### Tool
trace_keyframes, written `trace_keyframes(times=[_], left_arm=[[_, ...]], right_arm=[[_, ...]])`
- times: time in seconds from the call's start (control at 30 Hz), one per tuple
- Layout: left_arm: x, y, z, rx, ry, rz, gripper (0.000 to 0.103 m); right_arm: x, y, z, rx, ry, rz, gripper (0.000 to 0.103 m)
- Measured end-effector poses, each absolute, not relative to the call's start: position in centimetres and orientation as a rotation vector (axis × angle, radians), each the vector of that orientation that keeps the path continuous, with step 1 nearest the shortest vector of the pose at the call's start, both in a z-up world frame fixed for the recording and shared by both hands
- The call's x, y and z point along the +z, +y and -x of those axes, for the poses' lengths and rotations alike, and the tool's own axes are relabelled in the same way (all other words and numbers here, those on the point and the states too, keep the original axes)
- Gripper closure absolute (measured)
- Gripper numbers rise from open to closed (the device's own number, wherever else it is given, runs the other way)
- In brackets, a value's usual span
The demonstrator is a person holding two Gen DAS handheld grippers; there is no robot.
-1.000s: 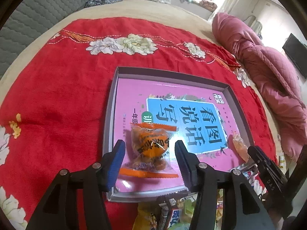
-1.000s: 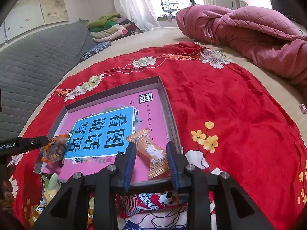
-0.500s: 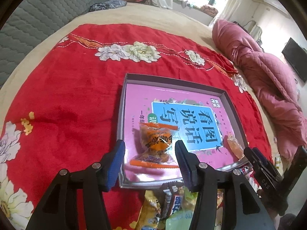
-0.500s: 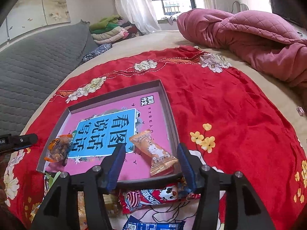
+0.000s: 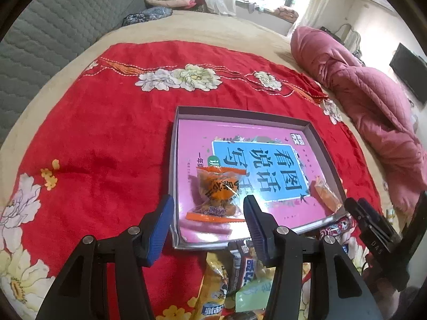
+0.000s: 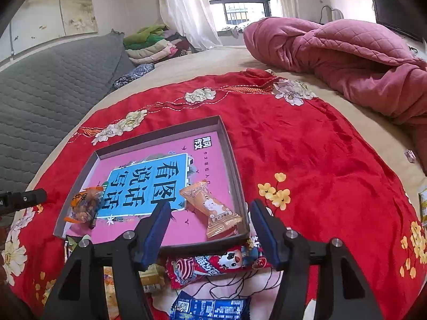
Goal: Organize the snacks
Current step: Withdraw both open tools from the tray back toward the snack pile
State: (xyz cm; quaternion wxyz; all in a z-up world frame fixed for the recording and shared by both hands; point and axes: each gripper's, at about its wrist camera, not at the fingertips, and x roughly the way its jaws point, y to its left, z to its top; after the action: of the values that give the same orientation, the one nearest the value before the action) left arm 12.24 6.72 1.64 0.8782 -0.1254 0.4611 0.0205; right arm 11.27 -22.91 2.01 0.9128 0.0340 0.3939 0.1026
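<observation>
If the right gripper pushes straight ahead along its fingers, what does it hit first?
Probably the cat-print snack packet lying in the tray, between the open right gripper fingers; depth is uncertain.

You see a red cloth [image 6: 307, 160] with white flowers, a grey tray [image 6: 229, 144], pink book [image 6: 213, 160], orange snack packet [image 5: 217, 189]
</observation>
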Motion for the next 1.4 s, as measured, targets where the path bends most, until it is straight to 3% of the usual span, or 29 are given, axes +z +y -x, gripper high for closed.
trace_keyframes(times=[0.3, 0.4, 0.63, 1.2, 1.33, 1.4], left_arm=[[1.6, 6.7, -10.9, 0.028, 0.979, 0.261, 0.047], [1.5, 6.6, -10.4, 0.024, 0.984, 0.259, 0.047], [1.7, 6.5, -9.5, 0.02, 0.987, 0.25, 0.047], [2.1, 7.1, -7.4, 0.007, 0.999, 0.24, 0.047], [2.0, 7.1, -6.9, 0.002, 1.004, 0.235, 0.047], [1.9, 7.1, -6.7, 0.0, 1.004, 0.235, 0.047]], right_arm=[[3.5, -22.8, -9.6, 0.223, 0.808, -0.086, 0.04], [4.0, -22.9, -9.1, 0.216, 0.801, -0.096, 0.033], [4.7, -23.3, -8.2, 0.203, 0.798, -0.11, 0.029], [5.4, -23.8, -5.5, 0.178, 0.83, -0.097, 0.028], [5.3, -23.8, -5.1, 0.166, 0.844, -0.088, 0.008], [5.1, -24.0, -4.9, 0.158, 0.857, -0.088, 0.008]])
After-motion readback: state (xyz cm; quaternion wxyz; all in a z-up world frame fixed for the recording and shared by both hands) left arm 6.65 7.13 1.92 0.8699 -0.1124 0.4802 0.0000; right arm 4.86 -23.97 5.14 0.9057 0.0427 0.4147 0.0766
